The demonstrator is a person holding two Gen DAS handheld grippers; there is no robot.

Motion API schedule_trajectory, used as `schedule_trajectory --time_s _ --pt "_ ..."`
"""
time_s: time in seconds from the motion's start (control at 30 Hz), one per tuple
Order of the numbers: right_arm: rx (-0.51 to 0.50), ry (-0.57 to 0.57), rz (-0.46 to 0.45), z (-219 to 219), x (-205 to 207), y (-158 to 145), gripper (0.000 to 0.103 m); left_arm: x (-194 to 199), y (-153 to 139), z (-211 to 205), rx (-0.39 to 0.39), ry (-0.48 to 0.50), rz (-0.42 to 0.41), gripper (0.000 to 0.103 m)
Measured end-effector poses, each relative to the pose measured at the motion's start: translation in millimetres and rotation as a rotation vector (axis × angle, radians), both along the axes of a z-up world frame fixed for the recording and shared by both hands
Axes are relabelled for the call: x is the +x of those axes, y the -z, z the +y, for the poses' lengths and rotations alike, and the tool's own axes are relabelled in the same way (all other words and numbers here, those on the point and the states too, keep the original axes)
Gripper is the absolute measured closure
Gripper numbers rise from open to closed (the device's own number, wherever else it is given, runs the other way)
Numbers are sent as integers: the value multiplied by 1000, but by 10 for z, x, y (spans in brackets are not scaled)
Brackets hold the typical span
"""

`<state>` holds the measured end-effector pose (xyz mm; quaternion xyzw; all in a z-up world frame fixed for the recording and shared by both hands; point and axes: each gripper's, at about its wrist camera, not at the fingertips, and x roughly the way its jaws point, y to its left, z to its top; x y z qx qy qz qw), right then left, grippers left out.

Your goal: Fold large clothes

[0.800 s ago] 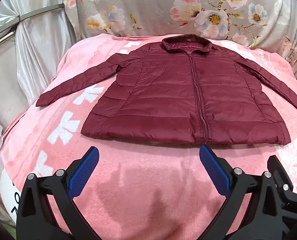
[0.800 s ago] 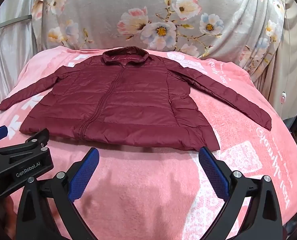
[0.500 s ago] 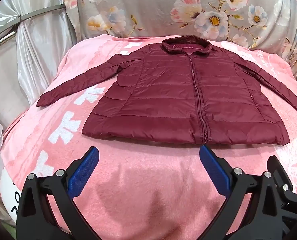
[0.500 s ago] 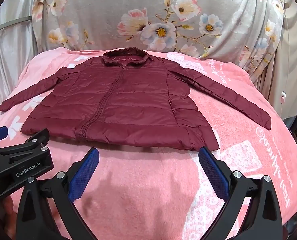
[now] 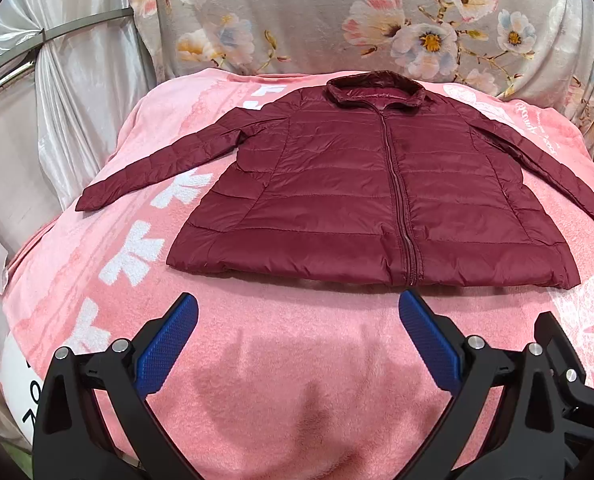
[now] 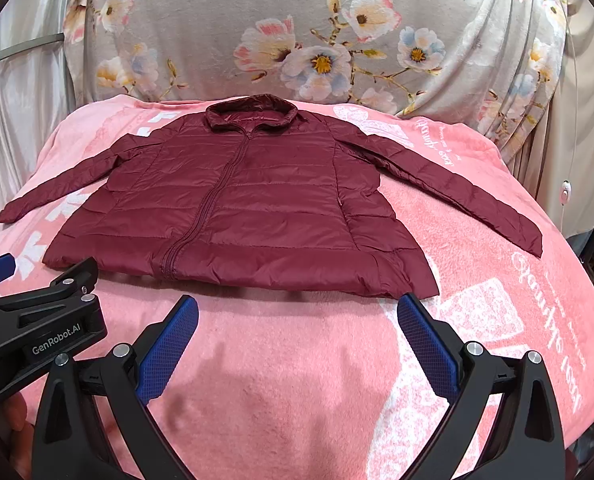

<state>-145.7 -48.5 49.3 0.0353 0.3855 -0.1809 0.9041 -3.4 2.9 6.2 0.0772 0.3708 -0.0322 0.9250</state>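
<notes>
Surface: pink fleece blanket [image 5: 297,360] with white print, floral drape [image 6: 297,20] behind.
Garment: one maroon quilted zip jacket [image 5: 377,192], flat, front up, zipped, both sleeves spread, hem nearest.
Left gripper [image 5: 297,312]: jaws wide apart, empty, short of hem.
Right gripper [image 6: 297,312]: jaws wide apart, empty, short of hem.
Risk: slick puffy shell may slip; pinching blanket with the hem drags it.
Count: one jacket, two sleeves, two grippers.

Not much going on: in both wrist views the maroon jacket [image 5: 377,200] sits a touch lower in frame than 0.8 s ago, so the left claw [image 5: 297,338] and right claw [image 6: 297,338] tilt up or back slightly.
</notes>
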Motion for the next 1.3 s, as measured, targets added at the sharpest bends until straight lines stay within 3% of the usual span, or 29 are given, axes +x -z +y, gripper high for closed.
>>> schedule_trajectory --time_s 1.3 --pt "9 0 0 -26 16 14 5 -20 116 109 -21 -3 16 5"
